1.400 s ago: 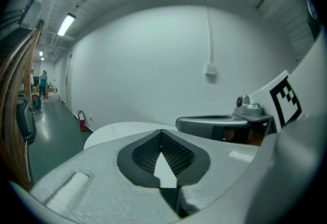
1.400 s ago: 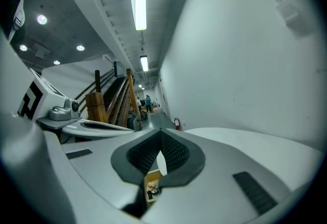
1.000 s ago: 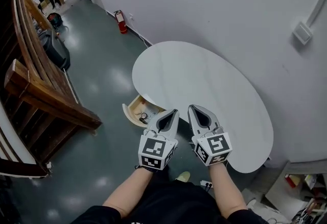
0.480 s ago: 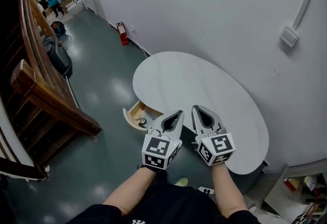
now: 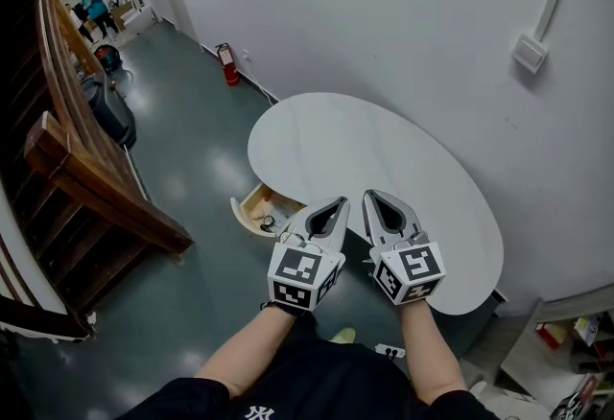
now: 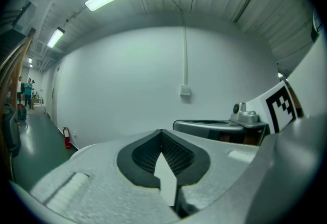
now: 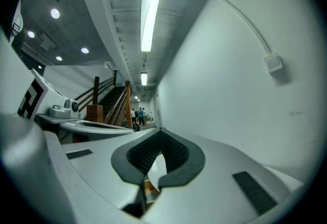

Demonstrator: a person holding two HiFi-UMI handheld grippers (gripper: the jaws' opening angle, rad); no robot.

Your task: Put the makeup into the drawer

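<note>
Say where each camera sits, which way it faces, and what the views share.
Head view: on the person's head, looking steeply down at the white table and open drawer; both forearms, left gripper and right gripper show.
Left gripper view: rides the left gripper, facing level at the white wall; its shut fingers and the right gripper show.
Right gripper view: rides the right gripper, facing along that wall toward the wooden staircase; its shut fingers and the left gripper show.
Shared: the wall box appears in all three.
</note>
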